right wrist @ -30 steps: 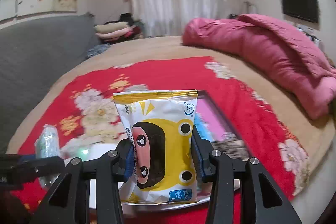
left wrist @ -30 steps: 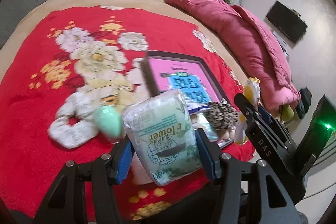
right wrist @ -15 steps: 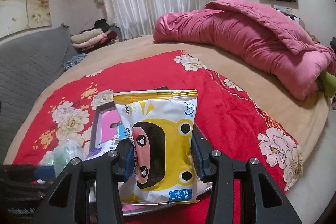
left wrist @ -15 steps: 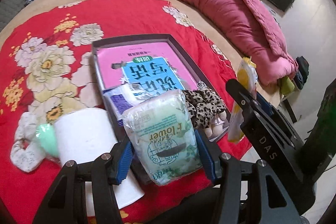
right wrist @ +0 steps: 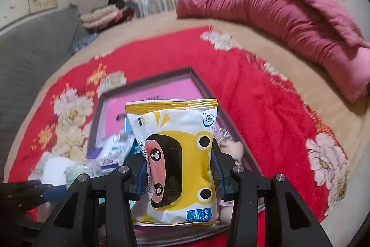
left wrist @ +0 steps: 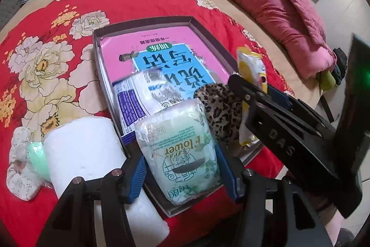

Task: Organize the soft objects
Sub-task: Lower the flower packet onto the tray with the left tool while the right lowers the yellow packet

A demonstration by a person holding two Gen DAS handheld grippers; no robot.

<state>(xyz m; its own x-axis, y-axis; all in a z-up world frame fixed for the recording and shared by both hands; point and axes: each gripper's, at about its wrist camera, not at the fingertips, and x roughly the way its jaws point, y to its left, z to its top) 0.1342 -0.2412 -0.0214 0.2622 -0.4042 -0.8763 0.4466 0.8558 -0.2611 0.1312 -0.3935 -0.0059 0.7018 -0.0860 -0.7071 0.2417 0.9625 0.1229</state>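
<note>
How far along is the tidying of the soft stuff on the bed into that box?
Done: the box holds a pink pack, a white pack and a leopard-print piece. In hand: the left gripper grips a green tissue pack, the right gripper a yellow wipes pack. Left: the paper roll and green sponge outside.

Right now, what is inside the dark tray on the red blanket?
The dark tray holds a large pink and blue pack, a white and purple pack lying on it, and a leopard-print item. The held packs cover the tray's near end.
</note>
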